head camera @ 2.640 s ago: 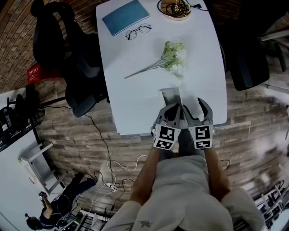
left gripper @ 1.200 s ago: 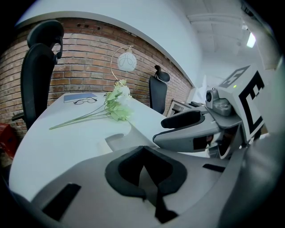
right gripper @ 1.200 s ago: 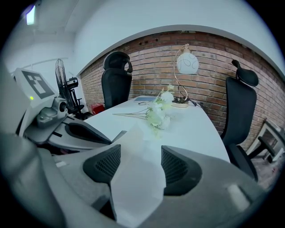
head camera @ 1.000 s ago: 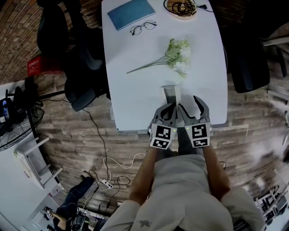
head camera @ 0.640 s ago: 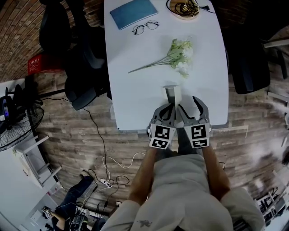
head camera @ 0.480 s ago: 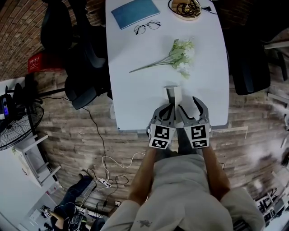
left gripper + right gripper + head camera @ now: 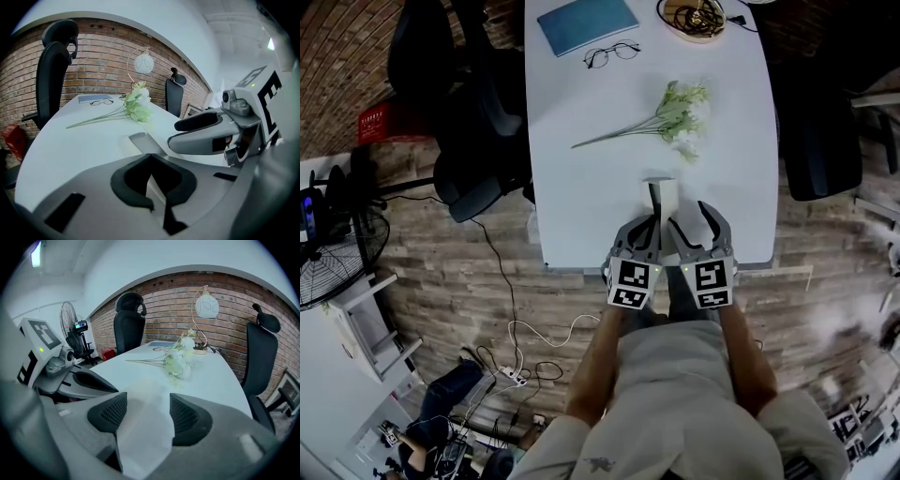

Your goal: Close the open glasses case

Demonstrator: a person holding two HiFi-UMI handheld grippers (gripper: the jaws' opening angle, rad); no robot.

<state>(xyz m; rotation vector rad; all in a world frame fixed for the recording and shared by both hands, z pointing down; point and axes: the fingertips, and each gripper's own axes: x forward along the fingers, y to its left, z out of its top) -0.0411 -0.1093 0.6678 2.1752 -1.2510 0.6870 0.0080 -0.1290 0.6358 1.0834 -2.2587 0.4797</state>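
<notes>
The left claw [image 7: 150, 158] pinches the near edge of the glasses case [image 7: 661, 195]. The right claw [image 7: 143, 405] is spread around its white lid [image 7: 145, 437]. The case looks light, stiff and slippery, so push the lid near its top.

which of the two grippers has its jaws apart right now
The right gripper: its jaws stand wide apart, with the white glasses case showing between them. The left gripper has its jaws closed, tips together.
</notes>
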